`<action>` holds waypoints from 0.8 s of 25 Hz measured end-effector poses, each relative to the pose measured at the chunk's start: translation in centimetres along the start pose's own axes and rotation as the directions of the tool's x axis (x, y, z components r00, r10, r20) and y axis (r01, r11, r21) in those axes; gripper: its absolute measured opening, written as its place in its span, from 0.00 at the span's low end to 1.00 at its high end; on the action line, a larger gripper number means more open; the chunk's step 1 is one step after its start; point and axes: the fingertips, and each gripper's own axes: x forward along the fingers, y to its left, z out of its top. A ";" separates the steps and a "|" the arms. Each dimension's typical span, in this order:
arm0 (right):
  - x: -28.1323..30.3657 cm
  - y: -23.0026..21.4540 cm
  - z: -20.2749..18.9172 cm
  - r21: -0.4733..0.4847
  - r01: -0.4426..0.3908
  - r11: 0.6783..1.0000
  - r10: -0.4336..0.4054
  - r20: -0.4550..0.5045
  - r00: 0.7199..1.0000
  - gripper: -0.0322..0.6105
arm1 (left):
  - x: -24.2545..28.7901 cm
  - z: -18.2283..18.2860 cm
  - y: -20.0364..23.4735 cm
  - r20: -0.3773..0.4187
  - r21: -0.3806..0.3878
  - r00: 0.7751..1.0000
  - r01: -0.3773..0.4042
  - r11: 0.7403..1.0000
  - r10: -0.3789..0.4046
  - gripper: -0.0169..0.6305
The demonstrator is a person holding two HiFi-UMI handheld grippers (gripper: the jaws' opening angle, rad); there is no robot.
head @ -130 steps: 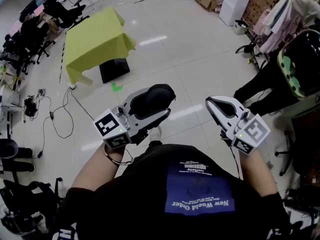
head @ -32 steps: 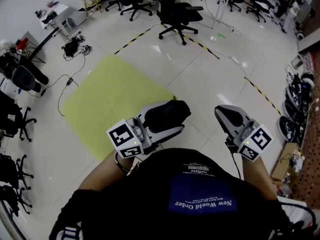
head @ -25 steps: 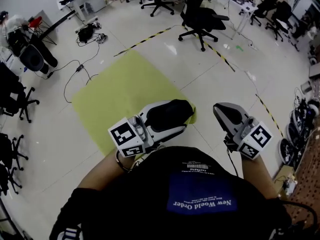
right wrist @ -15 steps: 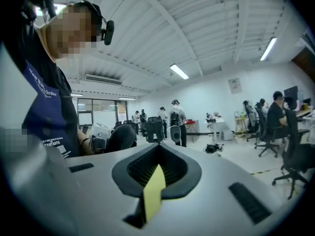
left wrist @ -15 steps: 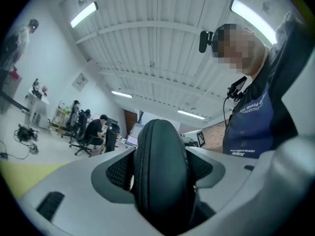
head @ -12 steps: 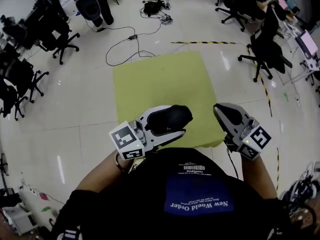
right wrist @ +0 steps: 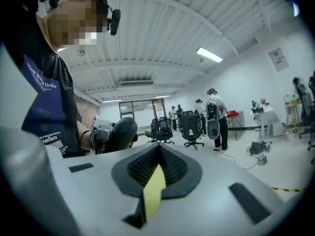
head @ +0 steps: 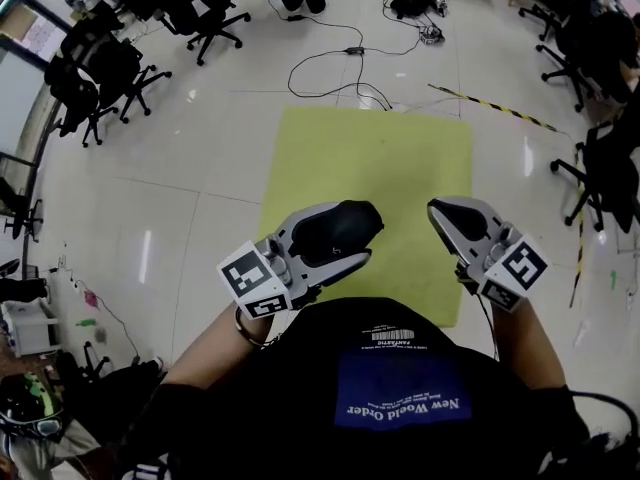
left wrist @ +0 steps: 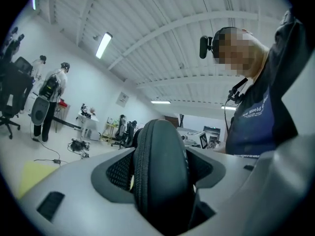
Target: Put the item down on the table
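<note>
A black zipped case (head: 340, 230) sits between the jaws of my left gripper (head: 332, 240), which is shut on it and held in front of my chest. In the left gripper view the case (left wrist: 160, 171) stands on edge and fills the gap between the grey fingers (left wrist: 74, 191). My right gripper (head: 452, 218) hangs beside it, shut, with nothing in it. A yellow-green table (head: 380, 168) lies below and ahead of both grippers. In the right gripper view the jaws of the right gripper (right wrist: 156, 181) meet, and the left gripper with the case (right wrist: 120, 132) shows at the left.
Black office chairs (head: 95, 78) stand at the left and far right (head: 605, 168). Cables (head: 340, 63) trail across the white floor beyond the table. A striped tape line (head: 495, 108) runs at the right. People (right wrist: 214, 114) stand in the distance.
My view has swung round, so the yellow-green table now lies straight ahead under both grippers. Both grippers keep the same pose, and the case stays in the left one.
</note>
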 end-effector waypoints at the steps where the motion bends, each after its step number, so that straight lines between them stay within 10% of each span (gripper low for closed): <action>1: 0.4 -0.1 -0.1 0.005 -0.013 1.000 0.013 0.000 1.000 0.03 | 0.0 -0.2 0.2 0.000 -0.006 1.000 -0.011 1.000 0.011 0.51; 11: 4.7 -1.2 -1.1 0.004 0.025 1.000 -0.025 -0.039 0.999 0.03 | -0.9 -0.6 5.4 -0.045 -0.025 0.998 0.042 0.999 -0.043 0.51; 20: 7.5 -8.7 -1.7 -0.003 0.083 0.997 -0.083 -0.026 0.996 0.03 | 4.3 0.2 19.1 -0.285 0.285 0.954 -0.012 0.958 0.096 0.51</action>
